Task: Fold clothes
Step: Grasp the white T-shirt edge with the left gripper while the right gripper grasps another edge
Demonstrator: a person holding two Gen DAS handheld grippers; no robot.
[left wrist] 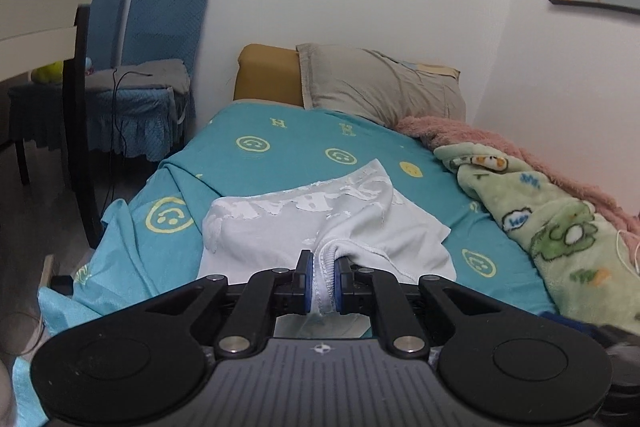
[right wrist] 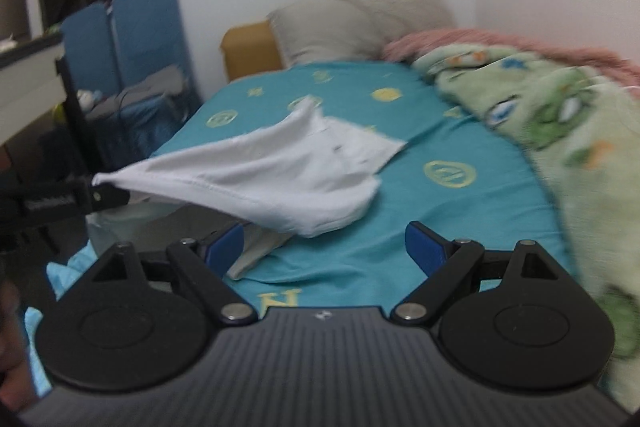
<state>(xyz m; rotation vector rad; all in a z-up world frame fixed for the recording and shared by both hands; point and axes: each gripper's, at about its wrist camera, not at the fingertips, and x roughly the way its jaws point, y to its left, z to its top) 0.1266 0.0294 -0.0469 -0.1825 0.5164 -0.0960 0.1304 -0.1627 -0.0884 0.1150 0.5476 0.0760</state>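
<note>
While left tool (left wrist: 321, 277) pinches the white garment's (left wrist: 320, 227) ribbed hem, lifting that end off the teal bed sheet (left wrist: 256, 163), bring right tool (right wrist: 324, 243), fingers wide and empty, to the drooping near edge just ahead, gripping before tension slackens.

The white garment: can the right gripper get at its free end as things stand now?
Probably yes. The right gripper is open and empty, and the white garment hangs just ahead of its fingers, with only bare sheet between. The left gripper holds the other end.
</note>
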